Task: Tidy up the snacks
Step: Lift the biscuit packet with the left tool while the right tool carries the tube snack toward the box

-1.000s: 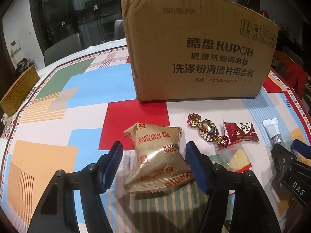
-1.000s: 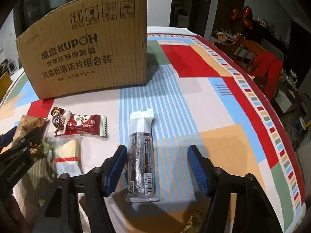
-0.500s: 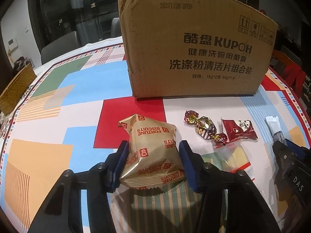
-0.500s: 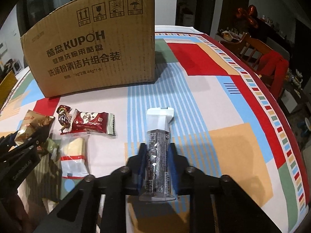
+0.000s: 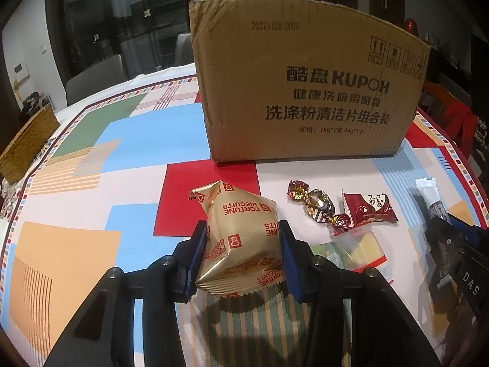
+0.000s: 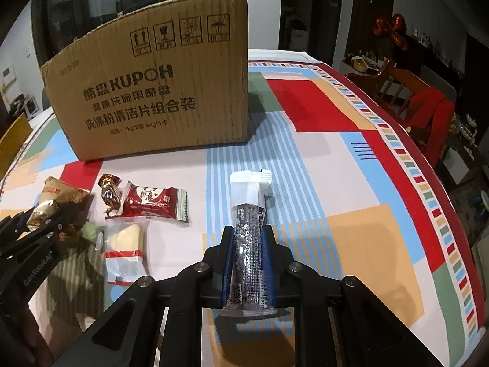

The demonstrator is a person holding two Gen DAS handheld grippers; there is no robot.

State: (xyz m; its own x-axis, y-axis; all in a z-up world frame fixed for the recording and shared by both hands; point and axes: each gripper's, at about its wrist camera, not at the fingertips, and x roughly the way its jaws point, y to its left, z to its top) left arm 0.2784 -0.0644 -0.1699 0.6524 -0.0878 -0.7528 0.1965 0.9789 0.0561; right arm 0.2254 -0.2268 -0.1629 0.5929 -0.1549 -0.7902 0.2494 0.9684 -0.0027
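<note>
A gold Fortune Biscuits pack (image 5: 241, 211) sits between the blue pads of my left gripper (image 5: 241, 229), whose jaws are closing and press its sides. My right gripper (image 6: 248, 232) is closing too, pads tight on a dark snack bar with a white end (image 6: 249, 189) that lies on the tablecloth. A tall brown cardboard box (image 5: 305, 91) stands behind both. Between the grippers lie a foil-wrapped candy (image 5: 318, 205), a red packet (image 5: 369, 208) and a clear pack of pale pieces (image 6: 125, 241).
A wicker basket (image 5: 27, 140) sits at the table's far left edge. A wooden chair draped in red cloth (image 6: 434, 116) stands past the curved right edge. Grey chairs (image 5: 94, 76) are behind the table.
Both grippers went from wide open to closed in. The left pads now squeeze the biscuit pack and the right pads clamp the snack bar. Neither hand shifted much.
</note>
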